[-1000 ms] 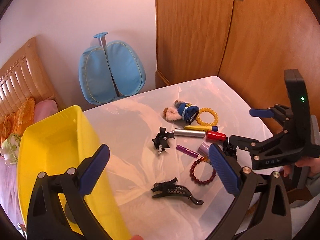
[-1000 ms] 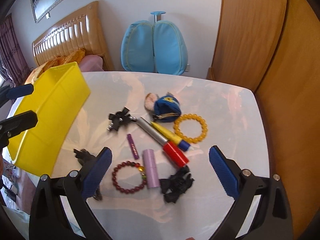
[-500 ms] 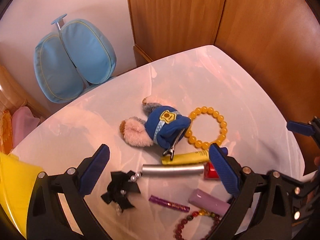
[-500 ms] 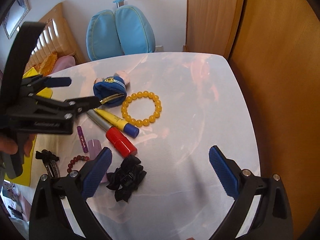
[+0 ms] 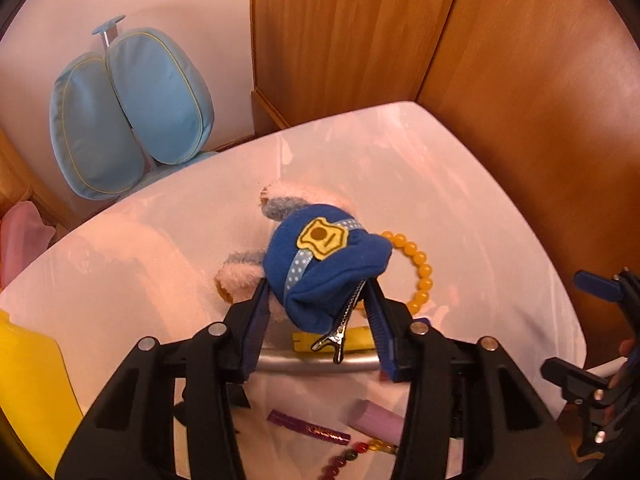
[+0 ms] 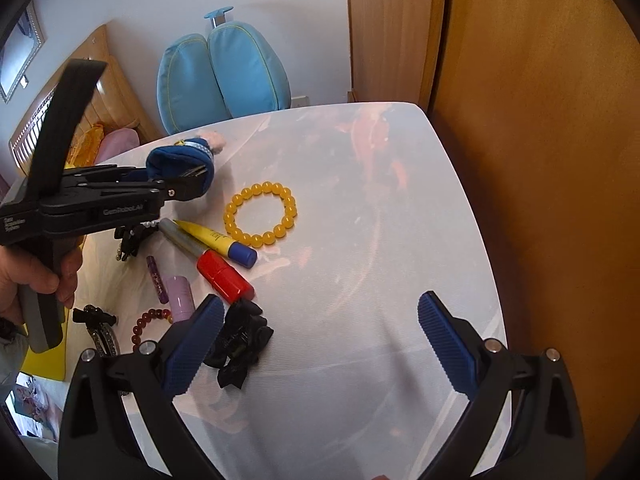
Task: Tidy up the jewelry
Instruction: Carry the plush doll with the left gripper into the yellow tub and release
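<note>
Nearest the lens in the left wrist view, the left gripper (image 5: 316, 312) had its blue pads on either side of the plush hair clip (image 5: 324, 268), the jaws closing and already pressing into the soft blue cap. The clip's metal spring bar (image 5: 340, 330) hung loose below the grip, over the silver tube (image 5: 316, 362) and yellow tube (image 5: 356, 338) lying on the white table (image 5: 460, 208). Just beyond, partly hidden by the plush, lay the yellow bead bracelet (image 5: 420, 276); the yellow bin (image 5: 28, 392) sat at the left edge. In the right wrist view, the right gripper (image 6: 320, 340) hovered with its fingers wide apart and nothing between them, the black bow clip (image 6: 240, 344) touching its left pad (image 6: 196, 344). Farther out lay the red bead bracelet (image 6: 150, 322), the lilac tube (image 6: 180, 298), the red-capped tube (image 6: 224, 278) and the black hair claw (image 6: 100, 328). The likely risks: the pads held only yielding fabric, so the plush could slip or swing on lifting, and its dangling bar might snag the bracelet or nudge the tubes. The right pad could also drag the bow clip.
</note>
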Action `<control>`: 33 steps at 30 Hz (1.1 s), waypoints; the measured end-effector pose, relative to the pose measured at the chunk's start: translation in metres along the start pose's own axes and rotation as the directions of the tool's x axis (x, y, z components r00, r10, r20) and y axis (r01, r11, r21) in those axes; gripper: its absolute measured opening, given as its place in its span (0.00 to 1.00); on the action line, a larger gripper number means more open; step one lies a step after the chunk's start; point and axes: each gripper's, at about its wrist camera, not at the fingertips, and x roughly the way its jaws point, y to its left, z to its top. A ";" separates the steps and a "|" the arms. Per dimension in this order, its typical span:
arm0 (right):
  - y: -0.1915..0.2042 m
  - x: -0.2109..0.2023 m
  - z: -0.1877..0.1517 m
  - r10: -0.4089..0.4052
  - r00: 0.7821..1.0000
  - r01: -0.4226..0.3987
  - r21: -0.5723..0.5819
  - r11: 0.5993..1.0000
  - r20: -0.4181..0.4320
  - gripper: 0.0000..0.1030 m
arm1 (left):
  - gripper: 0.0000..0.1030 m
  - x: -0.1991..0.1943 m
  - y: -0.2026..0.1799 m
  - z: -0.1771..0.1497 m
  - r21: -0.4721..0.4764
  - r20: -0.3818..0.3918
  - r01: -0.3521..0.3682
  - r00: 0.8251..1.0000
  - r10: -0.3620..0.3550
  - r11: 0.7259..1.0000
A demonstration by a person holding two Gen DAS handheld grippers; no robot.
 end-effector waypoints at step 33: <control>0.336 -0.058 0.040 0.491 0.870 -0.355 -0.643 0.678 0.037 0.96 | 0.45 -0.236 0.231 -0.191 -0.281 0.086 -0.264 0.951 0.298 0.923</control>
